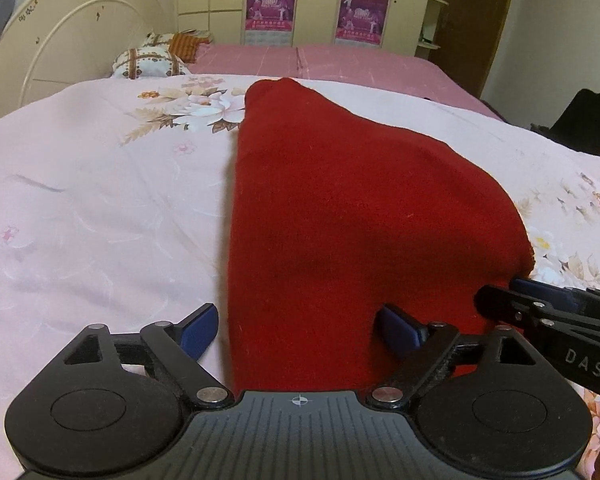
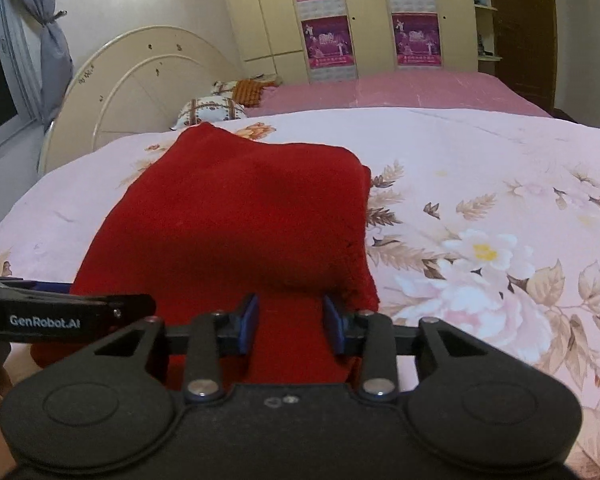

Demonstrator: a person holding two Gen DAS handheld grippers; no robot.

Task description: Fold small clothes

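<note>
Red knit garment (image 1: 360, 208) lies part-folded on the floral bedsheet (image 1: 100, 200); left gripper (image 1: 298, 330) gapes wide, right gripper (image 2: 291, 322) stands half apart and unclamped, so grip both near corners evenly before folding

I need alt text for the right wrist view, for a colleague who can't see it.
A red knitted garment lies folded on a pink floral bedsheet, its near edge between the partly open blue pads of the right gripper. The left gripper reaches in from the left edge, and a cream headboard stands behind.
</note>
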